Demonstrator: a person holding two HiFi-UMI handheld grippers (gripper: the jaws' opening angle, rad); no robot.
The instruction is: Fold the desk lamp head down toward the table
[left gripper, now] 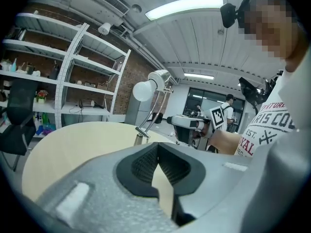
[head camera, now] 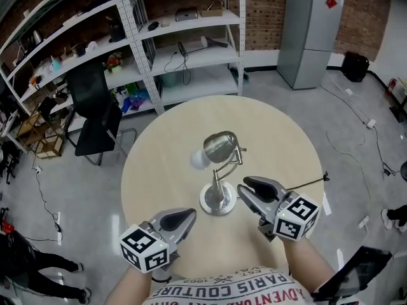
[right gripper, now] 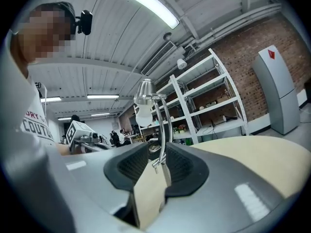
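Head view: one lamp (head camera: 220, 148), two grippers (head camera: 191, 215) (head camera: 244, 187)

1. A white metal shelving unit (head camera: 191, 37) is seen against a brick wall (head camera: 264, 11), with boxes, cords and small items laid on its shelves.
2. A black chair (head camera: 95, 116) is placed in front of the shelving's left bay.
3. A tall grey cabinet (head camera: 310, 33), marked with a red diamond (head camera: 331, 1), is stood at the wall to the right of the shelving.
4. A black bag-like thing (head camera: 354, 66) is set on the floor just beside the cabinet.
5. Cables (head camera: 371, 124) are trailed across the grey floor (head camera: 343, 145).
6. A person in dark clothes (head camera: 25, 265) is partly seen at the lower left edge.
7. A long ceiling light (left gripper: 187, 6) is seen lit in the left gripper view.
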